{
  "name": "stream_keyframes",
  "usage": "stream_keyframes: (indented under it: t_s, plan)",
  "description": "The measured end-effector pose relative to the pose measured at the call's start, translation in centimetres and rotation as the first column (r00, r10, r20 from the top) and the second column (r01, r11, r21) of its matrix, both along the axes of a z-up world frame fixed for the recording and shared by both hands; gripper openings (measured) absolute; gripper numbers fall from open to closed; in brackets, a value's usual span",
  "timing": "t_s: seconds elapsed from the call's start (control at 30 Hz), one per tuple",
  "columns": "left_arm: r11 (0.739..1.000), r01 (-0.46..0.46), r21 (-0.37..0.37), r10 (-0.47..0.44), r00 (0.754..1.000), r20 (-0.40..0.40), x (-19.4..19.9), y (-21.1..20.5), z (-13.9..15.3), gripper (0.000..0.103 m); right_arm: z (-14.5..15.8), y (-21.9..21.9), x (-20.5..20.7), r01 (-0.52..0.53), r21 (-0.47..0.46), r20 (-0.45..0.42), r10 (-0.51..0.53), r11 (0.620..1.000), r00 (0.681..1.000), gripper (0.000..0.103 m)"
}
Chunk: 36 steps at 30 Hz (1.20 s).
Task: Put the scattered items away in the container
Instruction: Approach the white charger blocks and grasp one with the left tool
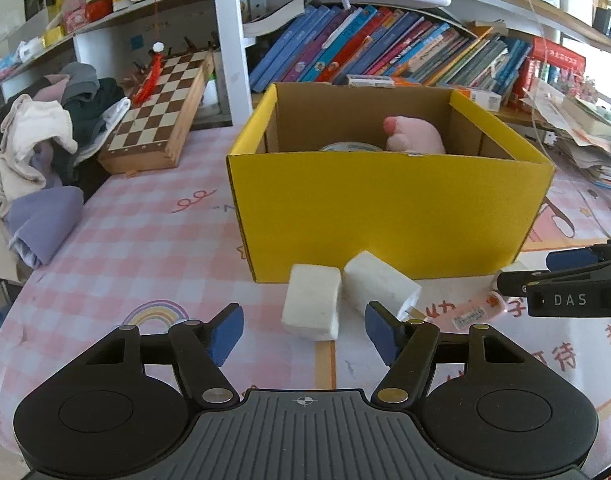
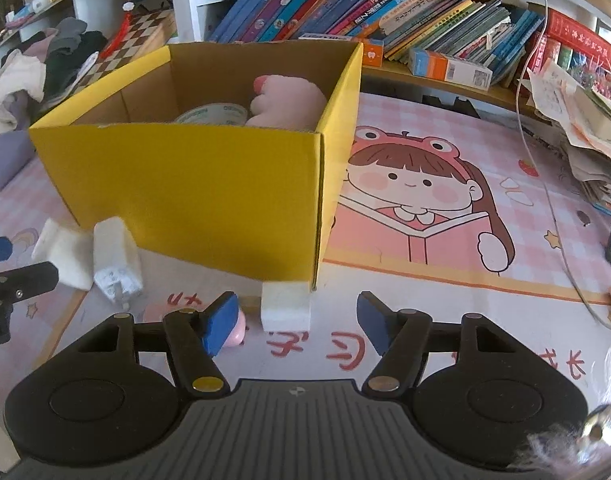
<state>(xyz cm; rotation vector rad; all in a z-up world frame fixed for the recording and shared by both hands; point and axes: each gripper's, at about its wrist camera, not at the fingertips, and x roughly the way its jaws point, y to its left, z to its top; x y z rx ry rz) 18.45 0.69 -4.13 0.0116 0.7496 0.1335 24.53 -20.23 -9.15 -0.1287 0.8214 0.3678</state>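
The yellow cardboard box (image 1: 385,216) is stood on the pink checked bench (image 1: 125,264), open at the top, and a pink plush toy (image 1: 415,138) and a roll of tape (image 2: 213,114) are already seen inside it. Several items are left on the bench against its near wall. A white foam block (image 1: 311,306) and a white charger plug (image 1: 381,286) are laid side by side just in front of the left gripper (image 1: 303,330), which is held open and empty, its blue pads spread about level with the block, apparently so that the block can be closed upon. A second white foam block (image 2: 285,306) is lodged at the box's near corner, and the right gripper (image 2: 297,324) is likewise held open and empty before it. A small pink item (image 2: 239,330), partly hidden behind the right gripper's left pad, cannot be identified. It is judged that the task is partly done.
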Motion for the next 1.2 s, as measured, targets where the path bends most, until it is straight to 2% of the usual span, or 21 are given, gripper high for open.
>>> stream_keyframes:
  t_s: [0.37, 0.5, 0.57, 0.6, 0.67, 0.7, 0.83, 1.2]
  plan:
    - [1.0, -0.004, 0.023, 0.004, 1.0, -0.026, 1.6, -0.1, -0.7, 0.067, -1.0, 0.4, 2.1, -0.032, 0.009, -0.053, 0.033, 0.999, 0.998, 0.065]
    - [1.0, 0.0, 0.024, 0.001, 0.999, -0.033, 2.1, -0.2, -1.0, 0.06, -1.4, 0.2, 2.4, -0.034, 0.008, -0.075, 0.035, 0.999, 0.997, 0.064]
    - [1.0, 0.001, 0.024, -0.001, 0.999, -0.037, 2.3, -0.2, -1.1, 0.058, -1.4, 0.1, 2.3, -0.038, 0.008, -0.073, 0.039, 0.999, 0.997, 0.06]
    - [1.0, 0.002, 0.024, -0.001, 0.999, -0.039, 2.4, -0.2, -1.2, 0.057, -1.4, 0.0, 2.3, -0.04, 0.01, -0.076, 0.041, 0.999, 0.996, 0.054]
    - [1.0, 0.01, 0.009, -0.01, 0.999, -0.043, 2.5, -0.2, -1.3, 0.049, -1.5, -0.2, 2.2, -0.043, 0.016, -0.088, 0.045, 0.999, 0.995, 0.044]
    - [1.0, 0.016, -0.002, -0.016, 0.999, -0.047, 2.5, -0.2, -1.4, 0.042, -1.5, -0.3, 2.2, -0.046, 0.016, -0.089, 0.048, 0.999, 0.995, 0.042]
    - [1.0, 0.023, -0.018, -0.024, 0.998, -0.056, 2.4, -0.2, -1.5, 0.027, -1.3, -0.6, 1.8, -0.05, 0.021, -0.089, 0.052, 0.999, 0.995, 0.041]
    - [0.999, -0.001, -0.043, 0.001, 1.0, -0.018, 1.3, 0.4, -0.7, 0.023, -0.4, -1.3, 0.4, -0.04, 0.02, -0.053, 0.041, 0.999, 0.998, 0.041]
